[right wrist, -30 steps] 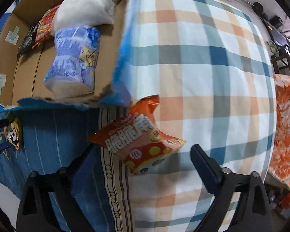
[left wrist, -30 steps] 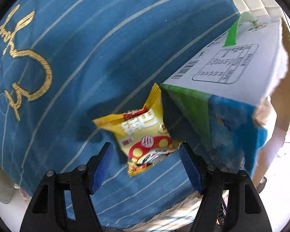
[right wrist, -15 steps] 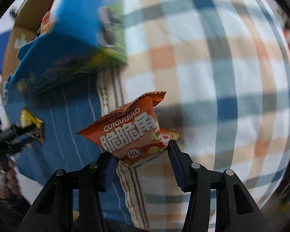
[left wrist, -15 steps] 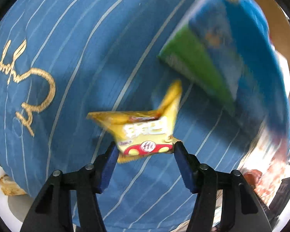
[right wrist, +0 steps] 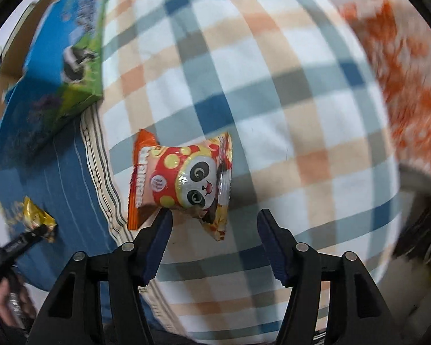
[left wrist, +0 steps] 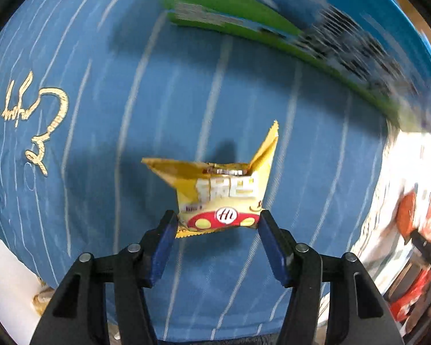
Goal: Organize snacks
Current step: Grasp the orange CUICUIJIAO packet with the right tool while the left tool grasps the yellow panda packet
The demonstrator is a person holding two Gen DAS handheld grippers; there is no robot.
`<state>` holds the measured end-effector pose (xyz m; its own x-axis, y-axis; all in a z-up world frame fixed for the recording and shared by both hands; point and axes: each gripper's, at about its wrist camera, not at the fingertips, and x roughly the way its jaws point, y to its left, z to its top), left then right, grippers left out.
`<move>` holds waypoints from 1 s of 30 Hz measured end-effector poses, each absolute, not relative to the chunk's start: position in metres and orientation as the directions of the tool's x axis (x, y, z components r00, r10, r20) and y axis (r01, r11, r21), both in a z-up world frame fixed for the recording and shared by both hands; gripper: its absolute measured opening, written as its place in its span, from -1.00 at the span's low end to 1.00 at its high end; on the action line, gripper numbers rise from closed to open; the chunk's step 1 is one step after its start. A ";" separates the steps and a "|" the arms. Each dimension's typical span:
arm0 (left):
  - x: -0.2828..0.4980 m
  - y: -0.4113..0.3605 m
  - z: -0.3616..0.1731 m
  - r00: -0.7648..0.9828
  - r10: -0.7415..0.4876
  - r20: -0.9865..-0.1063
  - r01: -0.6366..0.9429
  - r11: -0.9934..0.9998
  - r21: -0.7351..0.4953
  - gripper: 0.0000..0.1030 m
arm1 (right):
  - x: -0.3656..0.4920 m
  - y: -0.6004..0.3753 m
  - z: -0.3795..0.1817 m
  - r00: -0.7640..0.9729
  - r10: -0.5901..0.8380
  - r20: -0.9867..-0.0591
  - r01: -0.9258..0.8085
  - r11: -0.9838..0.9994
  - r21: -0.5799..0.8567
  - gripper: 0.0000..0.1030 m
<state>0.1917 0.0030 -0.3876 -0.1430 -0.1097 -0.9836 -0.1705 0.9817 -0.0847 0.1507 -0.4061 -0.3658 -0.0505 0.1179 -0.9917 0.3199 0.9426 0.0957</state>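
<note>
One cardboard box stands blurred, its contents out of view.

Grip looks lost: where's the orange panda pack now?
In the right wrist view the orange panda pack sits over the plaid cloth, by its striped left border, just ahead of the right claw, whose jaws have just been opening.

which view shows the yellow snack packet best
The left wrist view: the yellow snack packet sits centred and fairly sharp, pinched between the left gripper's blue pads above the blue striped cloth. The right wrist view catches it only small and blurred at its left edge.
</note>
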 end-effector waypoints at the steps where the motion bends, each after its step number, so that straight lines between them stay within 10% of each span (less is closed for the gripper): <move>1: 0.189 -0.002 -0.387 -0.145 -0.111 -0.983 -0.159 0.983 -0.087 0.08 | 0.151 -0.401 -0.362 -0.041 0.107 -0.993 0.311 0.946 0.089 0.25; 16: 0.168 -0.062 -0.397 -0.155 -0.094 -0.983 -0.128 0.989 -0.074 0.08 | 0.188 -0.317 -0.384 -0.094 -0.102 -0.990 0.249 0.961 -0.122 0.20; 25: 0.165 -0.052 -0.404 -0.173 -0.116 -0.978 -0.145 0.985 -0.091 0.08 | 0.181 -0.308 -0.384 0.022 0.547 -0.837 0.393 0.765 0.510 0.15; 30: 0.161 -0.055 -0.408 -0.183 -0.113 -0.977 -0.135 0.987 -0.089 0.08 | 0.173 -0.336 -0.395 0.046 0.491 -0.870 0.508 0.738 0.444 0.35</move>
